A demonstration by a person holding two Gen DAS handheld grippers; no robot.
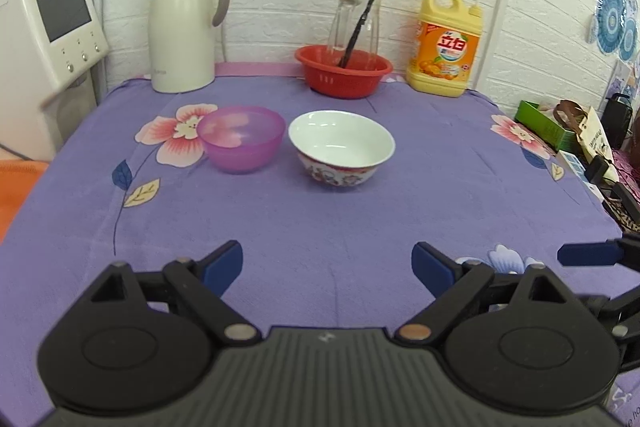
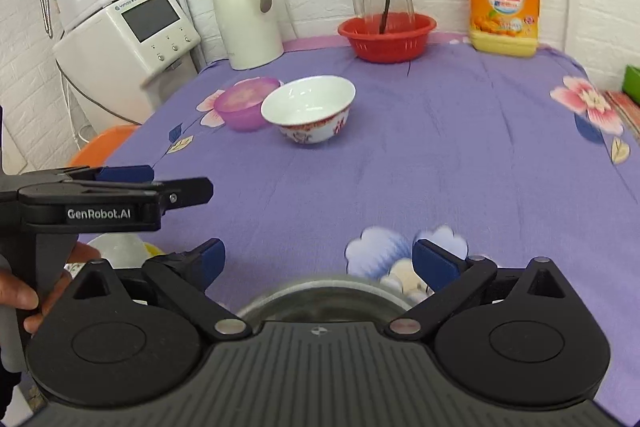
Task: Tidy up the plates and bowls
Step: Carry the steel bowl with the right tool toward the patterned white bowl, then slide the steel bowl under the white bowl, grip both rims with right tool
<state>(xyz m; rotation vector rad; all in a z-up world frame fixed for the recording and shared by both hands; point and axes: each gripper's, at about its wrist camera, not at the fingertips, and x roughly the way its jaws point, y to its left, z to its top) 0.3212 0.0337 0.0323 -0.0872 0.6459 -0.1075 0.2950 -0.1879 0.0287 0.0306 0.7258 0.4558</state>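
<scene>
A translucent purple plastic bowl (image 1: 241, 138) and a white ceramic bowl with a red floral rim (image 1: 341, 148) stand side by side, touching or nearly so, on the purple flowered tablecloth (image 1: 320, 227). Both show in the right wrist view, the purple bowl (image 2: 245, 103) left of the white bowl (image 2: 309, 109). My left gripper (image 1: 327, 264) is open and empty, well short of the bowls. My right gripper (image 2: 319, 261) is open over the rim of a clear glass dish (image 2: 320, 297) just below its jaws. The left gripper shows from the side in the right wrist view (image 2: 160, 183).
At the back stand a white thermos jug (image 1: 182, 27), a red basket (image 1: 343, 69) holding a glass carafe with a dark stick, and a yellow detergent bottle (image 1: 446, 43). A white appliance (image 1: 44, 39) is at the left. Boxes and clutter (image 1: 560, 131) lie off the right edge.
</scene>
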